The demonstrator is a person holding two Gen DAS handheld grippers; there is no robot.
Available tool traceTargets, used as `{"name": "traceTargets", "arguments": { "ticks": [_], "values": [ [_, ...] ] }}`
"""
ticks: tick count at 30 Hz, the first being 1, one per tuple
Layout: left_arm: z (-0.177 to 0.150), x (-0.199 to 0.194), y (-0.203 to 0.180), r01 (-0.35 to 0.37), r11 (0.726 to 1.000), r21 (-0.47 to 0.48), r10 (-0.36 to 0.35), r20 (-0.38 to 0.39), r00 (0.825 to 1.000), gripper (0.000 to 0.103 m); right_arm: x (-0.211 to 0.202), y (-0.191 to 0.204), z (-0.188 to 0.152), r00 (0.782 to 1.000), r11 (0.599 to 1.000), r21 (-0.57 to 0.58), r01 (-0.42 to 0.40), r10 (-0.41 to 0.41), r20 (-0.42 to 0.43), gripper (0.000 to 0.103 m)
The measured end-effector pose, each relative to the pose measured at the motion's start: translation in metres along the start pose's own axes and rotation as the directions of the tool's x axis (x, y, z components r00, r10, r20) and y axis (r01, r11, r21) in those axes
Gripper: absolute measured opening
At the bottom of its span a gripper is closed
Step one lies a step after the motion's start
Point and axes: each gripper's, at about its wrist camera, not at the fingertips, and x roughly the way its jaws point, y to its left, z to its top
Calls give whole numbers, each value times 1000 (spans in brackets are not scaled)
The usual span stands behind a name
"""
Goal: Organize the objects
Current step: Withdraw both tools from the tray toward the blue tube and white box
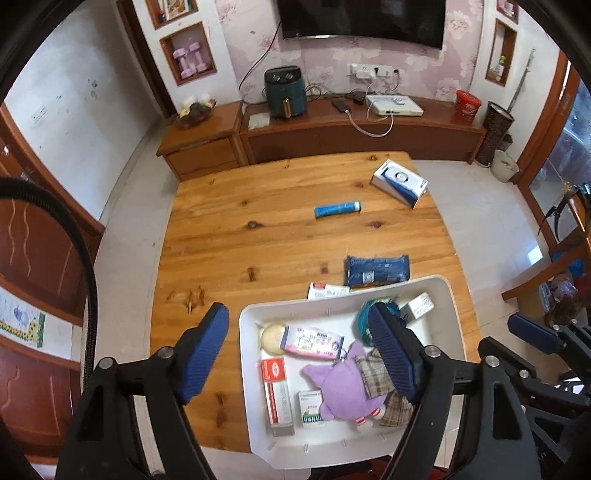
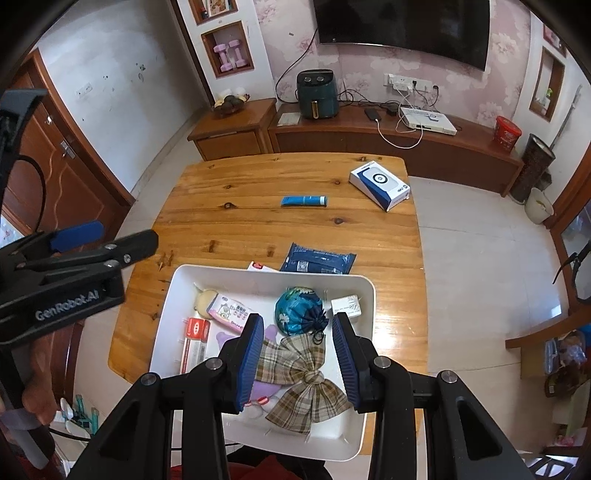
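Both grippers hover over a white plastic bin (image 2: 369, 295) on the wooden table (image 2: 221, 192).

Left gripper (image 1: 299, 354) gapes wide, empty, above the bin's left rim. Inside the bin lie a red-and-white box (image 2: 195, 341), purple plush toy (image 1: 341, 387) and plaid fabric bow (image 2: 299, 373). Right gripper (image 2: 298, 363) spreads around the bow, holding nothing. Beyond the bin: blue tube (image 2: 303, 200), dark blue packet (image 2: 317, 263).

A long wooden TV cabinet (image 2: 406, 146) runs along the far wall under a dark television (image 2: 402, 26). On it stand a green air fryer (image 2: 317, 94), a fruit bowl (image 2: 228, 104) far left and a red tub (image 2: 508, 133) far right. Pink dumbbells (image 2: 229, 55) sit in a wall niche.
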Motion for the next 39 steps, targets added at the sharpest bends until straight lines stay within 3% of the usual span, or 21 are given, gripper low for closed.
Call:
{"name": "traceTargets", "arguments": {
  "ticks": [13, 20, 35, 39],
  "values": [
    [42, -5, -2, 46, 998, 45, -47, 33, 998, 87, -8, -19, 34, 999, 1000, 1, -7, 7, 43, 40],
    [61, 6, -11, 50, 991, 127, -52, 16, 999, 87, -7, -30, 58, 998, 1000, -6, 4, -4, 64, 51],
    [120, 53, -31, 70, 940, 335, -52, -63, 997, 88, 5, -65, 143, 992, 996, -49, 76, -71, 100, 71],
    [138, 77, -40, 124, 914, 385, -91, -102, 991, 92, 19, -73, 169, 991, 994, -67, 89, -82, 108, 76]
  ]
}}
